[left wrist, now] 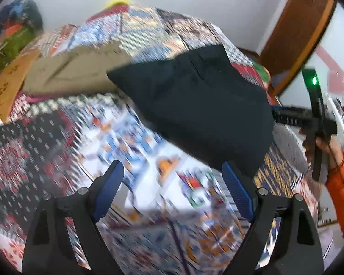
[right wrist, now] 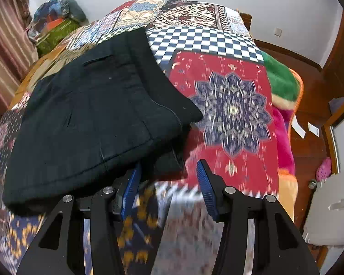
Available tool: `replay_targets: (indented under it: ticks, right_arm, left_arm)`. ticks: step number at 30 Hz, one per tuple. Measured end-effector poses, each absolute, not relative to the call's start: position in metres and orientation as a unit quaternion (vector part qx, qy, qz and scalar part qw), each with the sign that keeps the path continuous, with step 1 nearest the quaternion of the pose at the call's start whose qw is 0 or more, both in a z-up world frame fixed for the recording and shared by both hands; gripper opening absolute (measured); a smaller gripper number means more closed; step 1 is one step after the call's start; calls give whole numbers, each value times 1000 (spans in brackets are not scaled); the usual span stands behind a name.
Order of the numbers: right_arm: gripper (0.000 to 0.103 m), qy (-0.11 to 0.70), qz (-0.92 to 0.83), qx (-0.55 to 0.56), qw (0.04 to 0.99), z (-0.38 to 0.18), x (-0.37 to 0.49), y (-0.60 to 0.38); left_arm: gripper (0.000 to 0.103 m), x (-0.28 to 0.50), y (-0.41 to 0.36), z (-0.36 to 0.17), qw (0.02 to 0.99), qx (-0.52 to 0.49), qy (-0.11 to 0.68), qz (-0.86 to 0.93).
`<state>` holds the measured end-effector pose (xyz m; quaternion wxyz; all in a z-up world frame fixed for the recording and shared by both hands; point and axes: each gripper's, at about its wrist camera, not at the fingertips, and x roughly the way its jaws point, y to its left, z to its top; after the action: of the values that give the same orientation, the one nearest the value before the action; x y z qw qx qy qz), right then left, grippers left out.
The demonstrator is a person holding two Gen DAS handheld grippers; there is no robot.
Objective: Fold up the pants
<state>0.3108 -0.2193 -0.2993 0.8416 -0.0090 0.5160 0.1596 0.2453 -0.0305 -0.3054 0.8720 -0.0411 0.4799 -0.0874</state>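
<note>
Both grippers, left gripper (left wrist: 173,177) and right gripper (right wrist: 168,180), hover with jaws open and empty just beside the folded black pants (right wrist: 91,114) on the bed (right wrist: 229,105).

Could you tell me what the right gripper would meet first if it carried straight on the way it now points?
Probably the patterned patchwork bedspread: the right gripper has open jaws with only that between them. The folded black pants lie just left, perhaps brushing the left finger; depth is unclear.

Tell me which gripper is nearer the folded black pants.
Right. The right gripper is open at the edge of the pants; the left gripper hovers open over the quilt beside them.
</note>
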Motion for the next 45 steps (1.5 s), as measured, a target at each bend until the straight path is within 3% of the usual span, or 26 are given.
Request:
replay_targets:
  ticks: [6, 12, 17, 27, 32, 45]
  right_arm:
    - [46, 516, 157, 3, 842, -292, 305, -227]
    - [47, 488, 171, 2, 856, -258, 264, -229]
    - [59, 450, 205, 16, 869, -226, 241, -203]
    - [60, 460, 288, 20, 839, -242, 246, -120]
    - [60, 486, 291, 5, 824, -275, 247, -122]
    - [61, 493, 216, -49, 841, -280, 259, -171]
  left_arm:
    - [91, 302, 10, -286, 897, -31, 440, -38]
    - [93, 384, 45, -317, 874, -54, 482, -46]
    - [93, 411, 47, -348, 850, -96, 514, -73]
    - [44, 409, 27, -352, 842, -86, 520, -116]
    - [34, 402, 20, -347, 848, -60, 513, -116]
    - [26, 330, 7, -329, 857, -58, 498, -121]
